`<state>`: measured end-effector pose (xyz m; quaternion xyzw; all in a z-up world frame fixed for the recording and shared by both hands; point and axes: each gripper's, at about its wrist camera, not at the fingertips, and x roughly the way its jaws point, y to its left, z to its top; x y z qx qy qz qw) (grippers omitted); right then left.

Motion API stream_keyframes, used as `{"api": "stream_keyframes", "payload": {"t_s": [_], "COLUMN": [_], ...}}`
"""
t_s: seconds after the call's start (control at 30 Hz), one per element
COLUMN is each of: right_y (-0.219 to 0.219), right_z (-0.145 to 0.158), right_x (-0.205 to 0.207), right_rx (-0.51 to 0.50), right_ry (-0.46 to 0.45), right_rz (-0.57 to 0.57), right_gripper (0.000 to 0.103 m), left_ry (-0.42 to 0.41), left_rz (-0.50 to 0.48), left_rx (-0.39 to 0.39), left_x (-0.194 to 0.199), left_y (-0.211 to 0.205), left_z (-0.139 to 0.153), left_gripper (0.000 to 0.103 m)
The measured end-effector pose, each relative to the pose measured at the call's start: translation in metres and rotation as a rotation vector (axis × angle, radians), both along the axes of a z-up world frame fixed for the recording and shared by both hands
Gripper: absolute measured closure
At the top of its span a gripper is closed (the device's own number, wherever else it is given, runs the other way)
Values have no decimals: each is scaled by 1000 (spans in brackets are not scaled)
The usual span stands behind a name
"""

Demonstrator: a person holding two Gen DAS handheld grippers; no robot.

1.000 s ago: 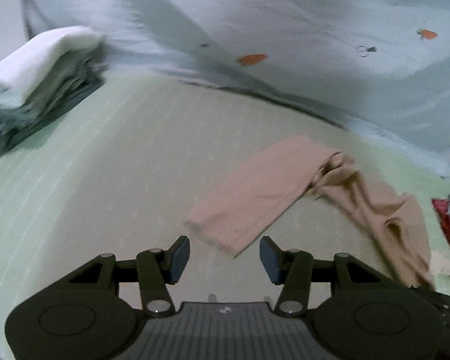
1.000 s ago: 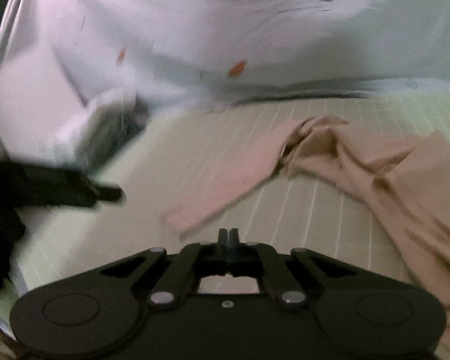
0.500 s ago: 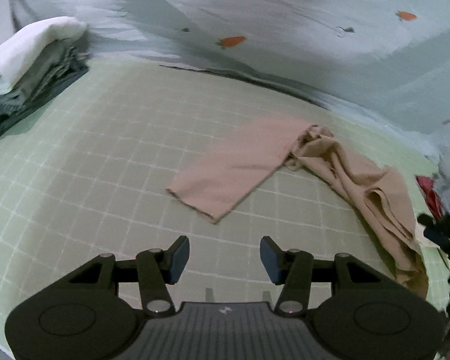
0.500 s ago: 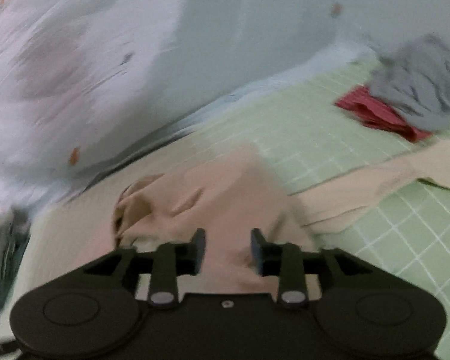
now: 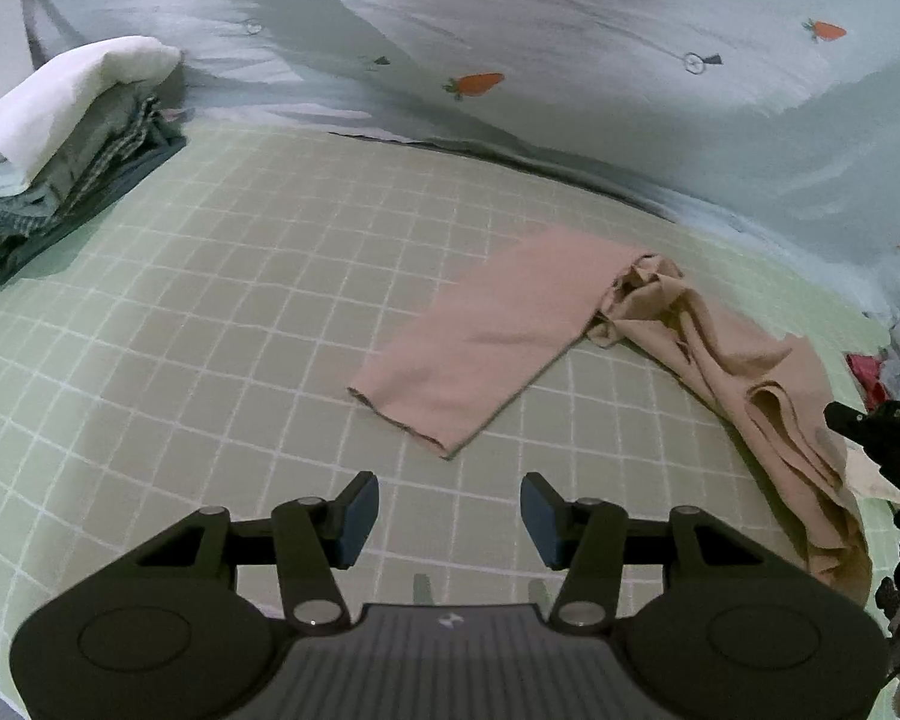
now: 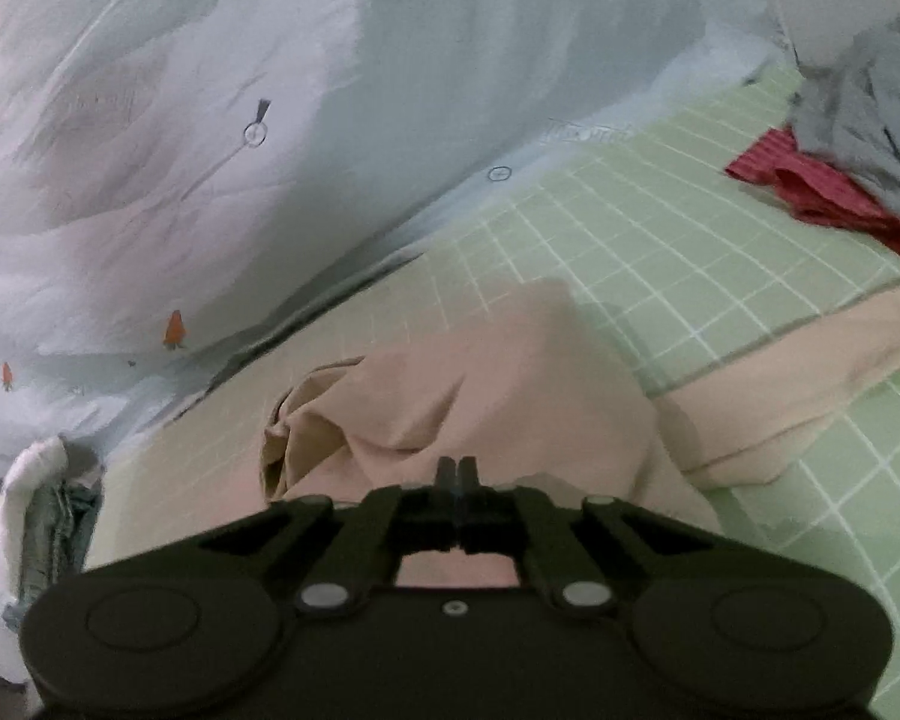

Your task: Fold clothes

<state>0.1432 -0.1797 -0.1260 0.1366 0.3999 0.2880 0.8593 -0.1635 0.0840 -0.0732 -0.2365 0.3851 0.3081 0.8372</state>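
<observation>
A beige-pink garment [image 5: 498, 348] lies on the green checked sheet [image 5: 210, 330], one flat sleeve-like part towards me and a crumpled part trailing right. My left gripper [image 5: 450, 504] hovers open just short of the flat part's near corner, with nothing between its blue pads. My right gripper [image 6: 457, 468] is shut, and its tips press into the crumpled middle of the garment [image 6: 510, 372]. In the left wrist view the right gripper [image 5: 831, 414] meets the garment's right edge.
A stack of folded clothes [image 5: 60, 138] topped with white sits at the far left. A pale carrot-print quilt [image 5: 510, 30] is heaped along the back. A red garment [image 6: 822, 192] and a grey one [image 6: 870, 96] lie far right, with a cream cloth [image 6: 810, 372] nearer.
The right gripper swung rightwards over the garment, opened its jaws midway and closed them again on the fabric. The left gripper stayed open and nearly still.
</observation>
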Motion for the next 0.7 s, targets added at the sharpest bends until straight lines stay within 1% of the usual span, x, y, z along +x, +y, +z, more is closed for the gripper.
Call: {"api": "stream_keyframes", "payload": {"t_s": [0.03,0.07,0.1,0.13,0.17,0.2,0.27,0.3,0.33,0.37,0.4,0.43,0.47,0.5,0.53,0.63,0.67,0.7], "right_y": [1,2,0,-2,-5,-8,-13,-15,-17,-17,-16,-16,-16,-13,-9,5,11,21], "right_z": [1,1,0,-3,-5,-7,-14,-18,-22,-24,-26,-27,-26,-24,-21,-3,3,9], "right_x": [-1,-3,-5,-5,-5,-5,-3,-1,0,0,1,1,1,1,1,-8,-12,-20], "right_rx": [-15,-33,-61,-75,-90,-103,-108,-108,-107,-103,-98,-88,-75,-67,-61,-64,-64,-61], "right_ry": [-4,-10,-21,-26,-31,-32,0,18,32,36,38,33,28,18,3,-94,-126,-155], "right_rz": [-25,-54,-93,-118,-143,-166,-179,-180,-179,-171,-161,-146,-128,-116,-100,-22,12,76], "right_gripper": [102,96,80,68,50,50,49,46,45,45,52,58,74,94,97,97,97,98], "left_ry": [-1,-2,-3,-2,-1,1,5,7,7,3,0,-3,-4,-5,-6,-5,-5,-5], "left_rz": [5,10,14,20,26,31,34,32,29,23,17,11,2,-6,-13,-16,-12,-7], "left_rx": [3,5,6,6,4,2,-2,-4,-2,4,10,17,24,31,37,40,39,37], "left_x": [-3,-6,-9,-12,-15,-16,-18,-18,-17,-16,-15,-15,-14,-13,-12,-13,-13,-14], "left_y": [2,4,6,8,11,13,16,17,17,17,17,16,16,15,15,15,15,15], "left_z": [1,1,2,2,1,1,-1,-2,-2,-2,-2,-1,-1,0,1,2,2,2], "left_gripper": [49,49,49,48,46,43,42,38,35,31,28,26,25,25,25,25,25,25]}}
